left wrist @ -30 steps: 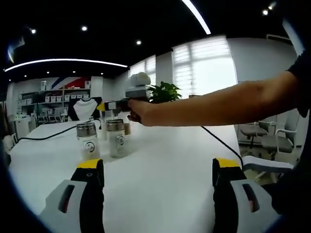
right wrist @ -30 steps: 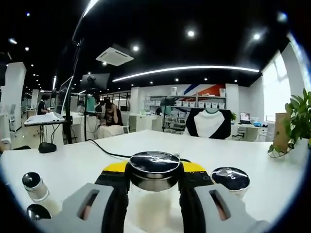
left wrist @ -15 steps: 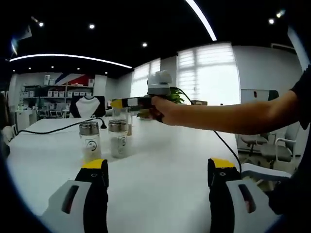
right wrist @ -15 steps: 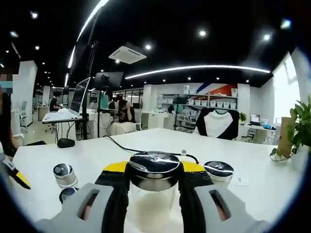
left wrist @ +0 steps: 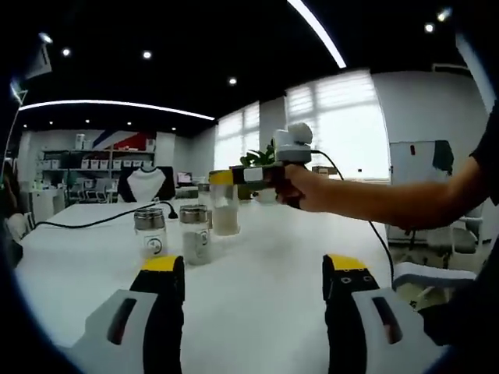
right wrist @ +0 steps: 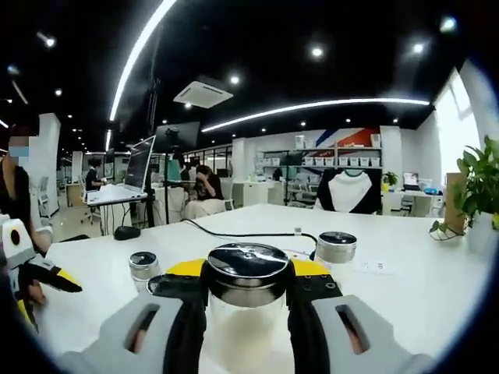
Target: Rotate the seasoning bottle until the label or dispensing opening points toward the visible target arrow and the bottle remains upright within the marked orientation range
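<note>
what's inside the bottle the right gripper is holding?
The glass bottle in the right gripper holds a pale filling. Its metal lid and the jaws cover the rest; no label or opening shows.

Lighting: supplied by ceiling strip lights (right wrist: 140, 48) and spotlights on a dark ceiling | Glare: windows (left wrist: 337, 125) blown out white | Table (left wrist: 257, 265): evenly lit, shadows faint | Distortion: straight lines bowed toward the edges | Focus: distant shelves rendered soft
</note>
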Demonstrator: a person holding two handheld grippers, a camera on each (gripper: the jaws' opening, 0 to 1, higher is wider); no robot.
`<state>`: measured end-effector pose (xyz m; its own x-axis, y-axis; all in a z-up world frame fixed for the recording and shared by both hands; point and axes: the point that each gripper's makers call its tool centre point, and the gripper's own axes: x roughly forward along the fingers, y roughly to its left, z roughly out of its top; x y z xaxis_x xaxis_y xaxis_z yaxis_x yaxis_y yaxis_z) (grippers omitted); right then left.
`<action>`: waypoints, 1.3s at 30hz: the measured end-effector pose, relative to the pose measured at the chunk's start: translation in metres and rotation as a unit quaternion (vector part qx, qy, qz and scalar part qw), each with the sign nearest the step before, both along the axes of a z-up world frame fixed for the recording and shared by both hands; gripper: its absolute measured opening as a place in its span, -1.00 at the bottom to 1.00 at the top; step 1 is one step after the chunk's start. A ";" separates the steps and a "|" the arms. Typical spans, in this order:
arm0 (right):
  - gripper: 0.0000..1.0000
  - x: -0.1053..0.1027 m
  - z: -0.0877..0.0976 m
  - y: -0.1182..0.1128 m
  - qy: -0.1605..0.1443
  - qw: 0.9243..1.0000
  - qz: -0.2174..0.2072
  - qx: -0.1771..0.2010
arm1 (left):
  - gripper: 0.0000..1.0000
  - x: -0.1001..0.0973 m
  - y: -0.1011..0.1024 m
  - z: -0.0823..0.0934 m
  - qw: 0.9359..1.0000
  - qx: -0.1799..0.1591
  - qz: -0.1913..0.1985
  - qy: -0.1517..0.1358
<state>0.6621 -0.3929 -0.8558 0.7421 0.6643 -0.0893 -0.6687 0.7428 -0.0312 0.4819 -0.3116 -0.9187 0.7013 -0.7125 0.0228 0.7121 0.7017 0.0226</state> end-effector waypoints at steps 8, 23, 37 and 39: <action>-0.27 -0.034 0.009 -0.001 -0.005 1.000 0.019 0.009 | 0.53 -0.001 -0.010 -0.006 0.999 0.031 -0.003 -0.011; -0.27 -0.085 0.003 0.007 -0.004 0.999 0.049 0.013 | 0.06 -0.005 -0.007 0.008 1.000 -0.011 -0.009 -0.026; -0.27 -0.131 0.003 0.037 0.002 0.994 0.108 0.015 | 0.13 -0.007 -0.018 -0.006 0.998 0.048 -0.019 -0.026; -0.27 -0.138 0.004 0.042 0.003 0.993 0.120 0.017 | 0.11 -0.007 -0.018 -0.006 0.998 0.047 -0.020 -0.024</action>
<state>0.5243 -0.3507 -0.8519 0.5609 0.8251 -0.0677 -0.8272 0.5619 -0.0045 0.4750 -0.3295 -0.9246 0.6726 -0.7399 -0.0125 0.7355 0.6665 0.1213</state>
